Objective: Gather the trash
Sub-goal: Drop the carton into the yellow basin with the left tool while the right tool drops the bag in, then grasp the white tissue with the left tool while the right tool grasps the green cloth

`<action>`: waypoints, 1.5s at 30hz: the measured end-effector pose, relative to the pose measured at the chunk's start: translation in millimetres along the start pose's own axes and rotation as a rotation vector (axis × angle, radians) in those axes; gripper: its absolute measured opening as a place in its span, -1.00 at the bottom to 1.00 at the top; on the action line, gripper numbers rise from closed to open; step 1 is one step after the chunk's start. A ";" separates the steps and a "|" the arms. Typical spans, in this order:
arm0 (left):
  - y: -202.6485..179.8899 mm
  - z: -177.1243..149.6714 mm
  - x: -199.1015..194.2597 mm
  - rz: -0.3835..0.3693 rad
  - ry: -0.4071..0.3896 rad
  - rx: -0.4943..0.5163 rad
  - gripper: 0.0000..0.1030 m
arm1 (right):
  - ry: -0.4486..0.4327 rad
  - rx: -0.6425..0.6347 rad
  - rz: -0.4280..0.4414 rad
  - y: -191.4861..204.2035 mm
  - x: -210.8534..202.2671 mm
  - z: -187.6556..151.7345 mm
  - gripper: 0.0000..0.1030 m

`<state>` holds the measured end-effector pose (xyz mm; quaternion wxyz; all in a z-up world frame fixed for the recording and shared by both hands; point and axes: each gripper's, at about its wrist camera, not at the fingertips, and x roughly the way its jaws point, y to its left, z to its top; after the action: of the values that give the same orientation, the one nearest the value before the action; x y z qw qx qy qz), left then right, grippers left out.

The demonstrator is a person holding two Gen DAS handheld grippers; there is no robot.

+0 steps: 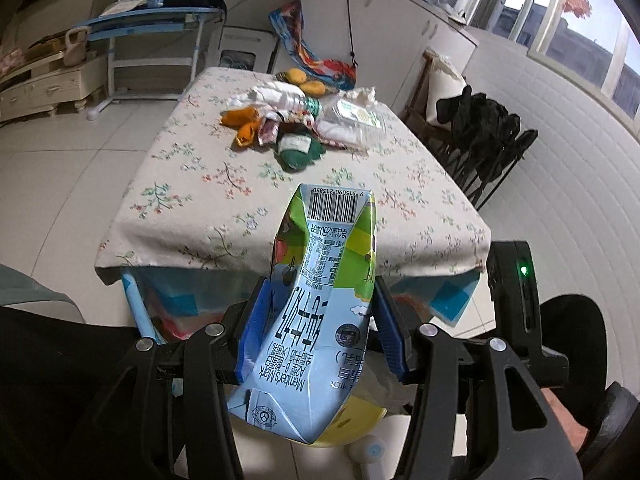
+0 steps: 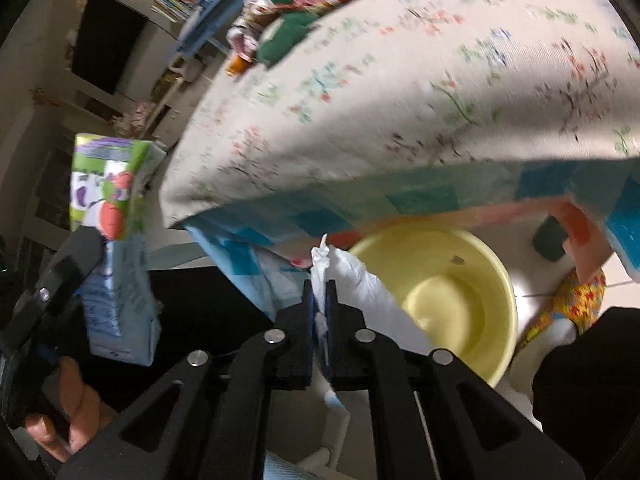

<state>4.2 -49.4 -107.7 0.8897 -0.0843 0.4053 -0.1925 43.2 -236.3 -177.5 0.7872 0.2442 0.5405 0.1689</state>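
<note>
- below the counter [image 1: 280, 208] edge, the left claw [image 1: 320, 320] is clamped on a dented milk carton [image 1: 316, 300], blue pads pressing its sides at mid-body; it looks light, thin-walled and easy to crush, so that mid-body hold seems right.
- the right claw [image 2: 319, 304], jaws a narrow gap apart, has a soft white tissue [image 2: 360, 292] between them, above the yellow basin [image 2: 452, 300]; whether the pads grip it i cannot tell.
- both claws slope downward, side by side.
</note>
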 end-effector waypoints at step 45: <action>-6.4 4.5 9.8 0.202 -0.061 0.007 0.54 | -0.399 -0.057 -0.159 2.4 -72.5 1.8 0.27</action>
<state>11.7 -59.3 -109.5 0.9168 -0.0458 0.3837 -0.1003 18.8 -273.1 -119.9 0.8961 0.2068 0.3865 0.0697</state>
